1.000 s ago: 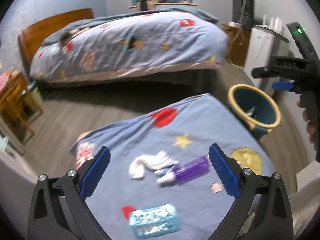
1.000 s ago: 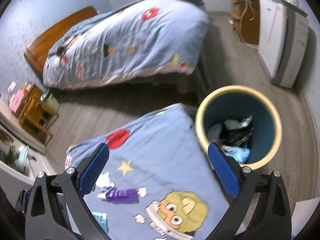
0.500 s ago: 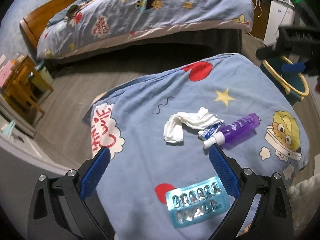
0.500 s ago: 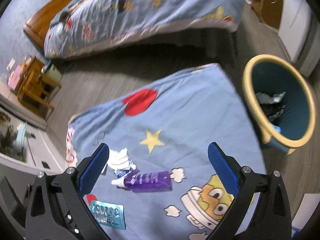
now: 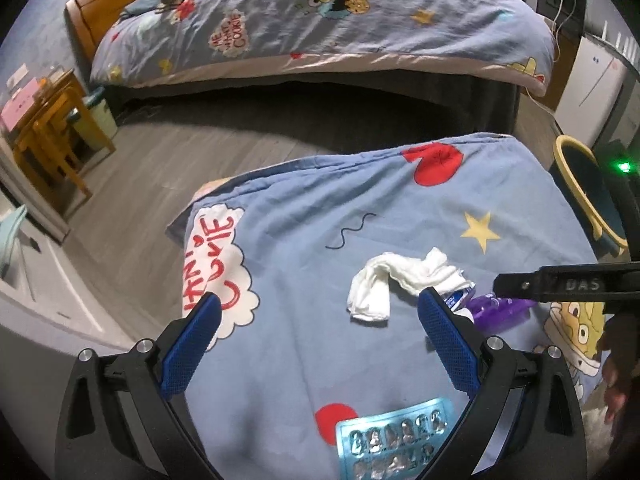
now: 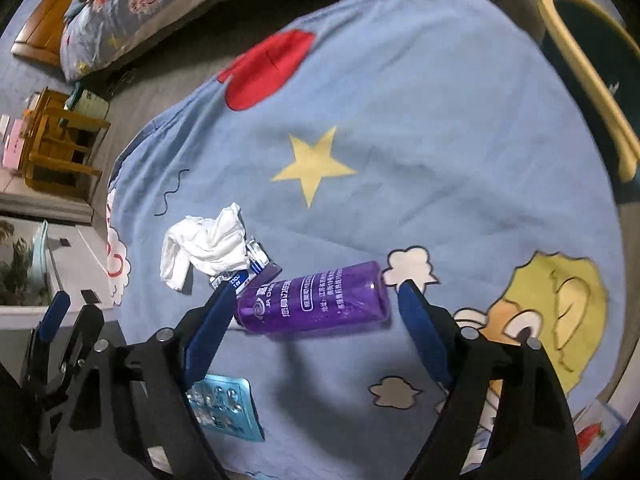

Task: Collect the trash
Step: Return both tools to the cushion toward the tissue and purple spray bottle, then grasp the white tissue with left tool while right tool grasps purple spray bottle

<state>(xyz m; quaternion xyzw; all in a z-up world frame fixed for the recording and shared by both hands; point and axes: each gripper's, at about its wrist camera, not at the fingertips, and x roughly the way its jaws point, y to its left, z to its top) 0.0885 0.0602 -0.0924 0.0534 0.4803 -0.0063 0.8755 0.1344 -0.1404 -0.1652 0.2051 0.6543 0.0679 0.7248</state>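
Observation:
A purple bottle (image 6: 316,298) lies on its side on the blue cartoon sheet (image 6: 420,120). My right gripper (image 6: 316,300) is open, its fingers on either side of the bottle, not closed on it. A crumpled white tissue (image 6: 204,242) and a small blue-white wrapper (image 6: 244,270) lie just left of the bottle. A blue blister pack (image 6: 222,406) lies nearer. My left gripper (image 5: 318,322) is open and empty, above the sheet left of the tissue (image 5: 394,280); the blister pack (image 5: 394,438) lies below it. The bottle (image 5: 498,310) is partly hidden by the right gripper.
A teal bin with a yellow rim (image 6: 592,60) stands on the floor off the right edge of the sheet, also in the left wrist view (image 5: 586,184). A bed (image 5: 320,20) stands at the back, wooden furniture (image 5: 48,128) at the left.
My right gripper has come down and forward from above the bin side until its fingers flank the purple bottle. My left gripper has shifted a little to the left over the sheet.

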